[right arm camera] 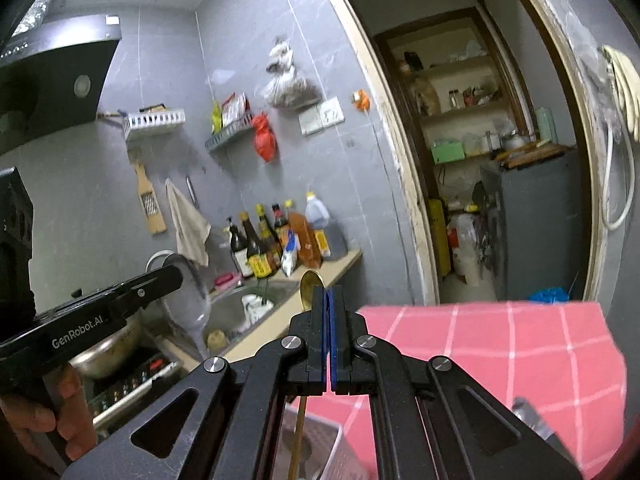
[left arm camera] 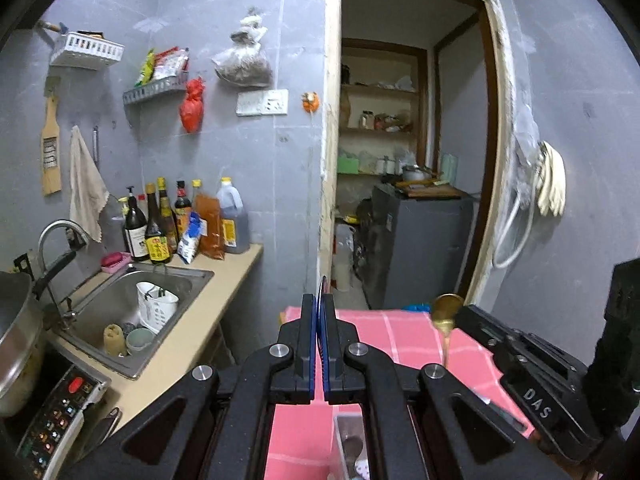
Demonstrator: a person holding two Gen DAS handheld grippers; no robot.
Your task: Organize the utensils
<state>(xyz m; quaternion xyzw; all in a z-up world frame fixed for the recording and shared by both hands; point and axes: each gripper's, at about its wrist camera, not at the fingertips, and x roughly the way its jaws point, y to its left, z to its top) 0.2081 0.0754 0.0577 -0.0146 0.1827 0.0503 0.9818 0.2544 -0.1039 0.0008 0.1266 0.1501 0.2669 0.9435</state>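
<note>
My left gripper (left arm camera: 319, 300) is shut on a thin utensil (left arm camera: 322, 286) that shows only edge-on above the pads. From the right wrist view this utensil (right arm camera: 188, 300) is a pale, blurred spoon-like shape at the tip of the left gripper (right arm camera: 178, 274). My right gripper (right arm camera: 328, 292) is shut on a gold spoon (right arm camera: 310, 284); its bowl sticks up past the pads and its handle hangs below. The gold spoon (left arm camera: 446, 308) and right gripper (left arm camera: 462, 314) also show at the right of the left wrist view. Both are raised over a pink checked tablecloth (right arm camera: 500, 344). A white perforated utensil holder (right arm camera: 324, 448) stands below.
To the left runs a beige counter (left arm camera: 192, 332) with a steel sink (left arm camera: 120, 312), sauce bottles (left arm camera: 160, 224), an induction cooker (left arm camera: 60, 412) and a pot (left arm camera: 16, 332). An open doorway (left arm camera: 412, 160) with a grey cabinet lies ahead. A hand (right arm camera: 40, 420) grips the left gripper's handle.
</note>
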